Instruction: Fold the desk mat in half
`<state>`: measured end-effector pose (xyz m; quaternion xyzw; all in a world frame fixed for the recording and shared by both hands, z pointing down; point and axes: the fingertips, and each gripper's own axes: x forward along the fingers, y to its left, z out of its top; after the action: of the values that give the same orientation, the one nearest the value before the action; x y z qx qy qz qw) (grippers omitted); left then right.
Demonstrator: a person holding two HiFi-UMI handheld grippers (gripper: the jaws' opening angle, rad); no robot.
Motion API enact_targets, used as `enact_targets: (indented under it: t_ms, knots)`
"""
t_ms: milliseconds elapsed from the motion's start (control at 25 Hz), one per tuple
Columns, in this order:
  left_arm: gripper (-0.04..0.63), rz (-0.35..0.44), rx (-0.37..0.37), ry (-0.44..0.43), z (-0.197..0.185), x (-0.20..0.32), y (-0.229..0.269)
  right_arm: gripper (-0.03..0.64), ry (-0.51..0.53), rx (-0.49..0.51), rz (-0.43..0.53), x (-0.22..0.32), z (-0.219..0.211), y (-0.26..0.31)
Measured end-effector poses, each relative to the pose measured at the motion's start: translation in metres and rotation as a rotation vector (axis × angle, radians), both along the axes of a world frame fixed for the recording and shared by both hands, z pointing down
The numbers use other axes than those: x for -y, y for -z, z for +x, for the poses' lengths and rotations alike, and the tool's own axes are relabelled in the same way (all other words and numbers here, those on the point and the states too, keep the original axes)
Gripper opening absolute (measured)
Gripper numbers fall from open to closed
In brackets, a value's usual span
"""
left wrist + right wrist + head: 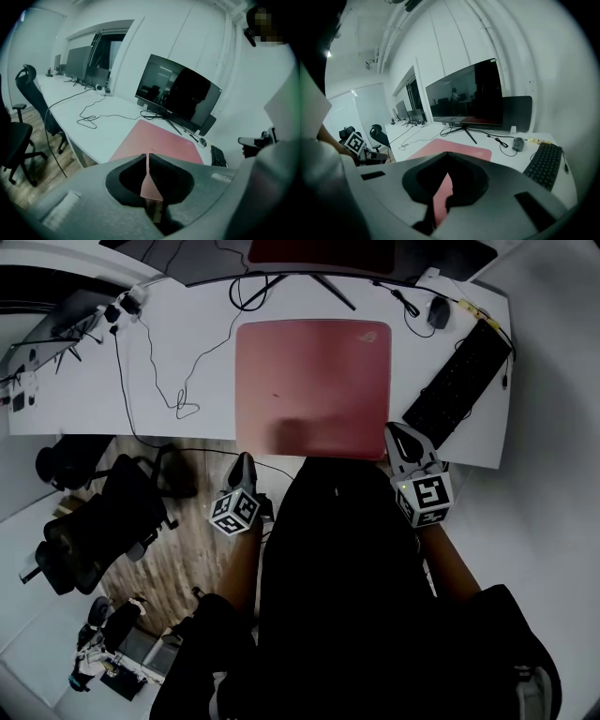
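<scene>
The pink desk mat (pixel 312 388) lies flat and unfolded on the white desk (pixel 84 390), in front of the monitor. My left gripper (pixel 246 457) hangs just off the desk's front edge, beside the mat's near left corner, with its jaws shut and empty. In the left gripper view the mat (pixel 154 143) shows beyond the closed tips of the left gripper (pixel 147 154). My right gripper (pixel 394 430) sits at the mat's near right corner. Its tips meet with nothing between them, and in the right gripper view the mat (pixel 454 151) stretches ahead of the right gripper (pixel 447 153).
A black keyboard (pixel 459 381) lies angled right of the mat, with a mouse (pixel 439 310) behind it. The monitor stand (pixel 328 287) stands behind the mat. Loose cables (pixel 183 390) run across the desk's left half. An office chair (pixel 103 512) stands on the floor at the left.
</scene>
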<state>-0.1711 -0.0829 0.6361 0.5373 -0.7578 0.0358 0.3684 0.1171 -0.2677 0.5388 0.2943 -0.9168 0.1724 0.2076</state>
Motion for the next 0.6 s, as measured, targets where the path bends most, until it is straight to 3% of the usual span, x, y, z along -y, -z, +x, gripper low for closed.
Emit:
enact_targets:
  t_ms: [120,320,480,600]
  knots:
    - [0.028,-0.021,-0.045,0.062,-0.015,-0.012,-0.028,0.000,-0.005,-0.003,-0.004,-0.005,0.000,0.001]
    - [0.029,0.018,-0.164,0.275,-0.055,-0.036,-0.056,0.000,0.014,-0.017,0.012,-0.019,-0.006,0.008]
    - [0.041,0.018,-0.195,0.287,-0.067,-0.037,-0.072,0.000,-0.002,-0.029,0.010,-0.023,-0.010,0.011]
    - [0.112,0.007,-0.206,0.278,-0.072,-0.030,-0.083,0.000,0.016,-0.029,0.024,-0.027,-0.022,0.016]
